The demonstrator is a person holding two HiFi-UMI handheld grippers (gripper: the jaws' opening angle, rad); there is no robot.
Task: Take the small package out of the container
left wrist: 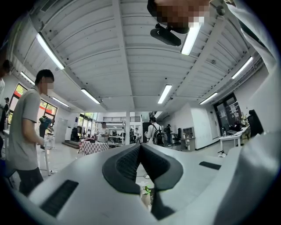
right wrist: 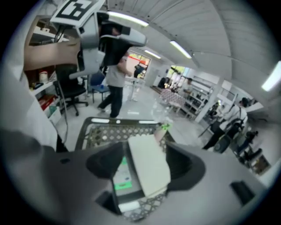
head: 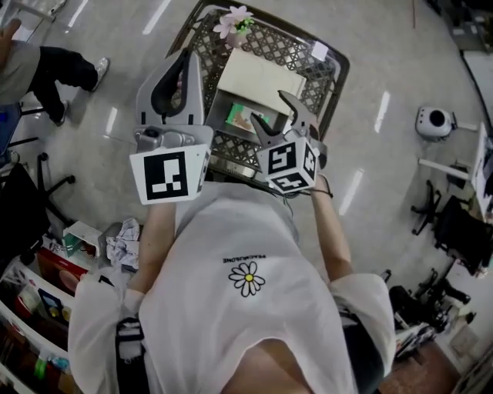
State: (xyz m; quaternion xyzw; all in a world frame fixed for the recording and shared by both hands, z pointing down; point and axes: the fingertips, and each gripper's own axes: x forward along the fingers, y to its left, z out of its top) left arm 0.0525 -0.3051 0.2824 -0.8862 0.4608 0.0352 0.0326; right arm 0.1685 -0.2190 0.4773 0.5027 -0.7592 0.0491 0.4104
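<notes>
The container is a metal mesh cart (head: 320, 65) in front of me. In it lie a large cream box (head: 258, 77) and, beside it at the near end, a small green and white package (head: 245, 117). My right gripper (head: 271, 111) hangs over the cart's near end, just above the package, jaws wide and holding nothing. In the right gripper view the package (right wrist: 122, 178) and the cream box (right wrist: 147, 165) show below, between the spread jaws of the right gripper (right wrist: 142, 154). My left gripper (head: 187, 58) is raised at the cart's left side, pointing upward, shut and empty.
A pink artificial flower (head: 235, 19) sits at the cart's far rim. A person (head: 46, 69) stands at the upper left. Stocked shelves (head: 38, 300) are at my lower left. Office chairs (head: 454, 223) and a white device (head: 434, 121) stand on the floor to the right.
</notes>
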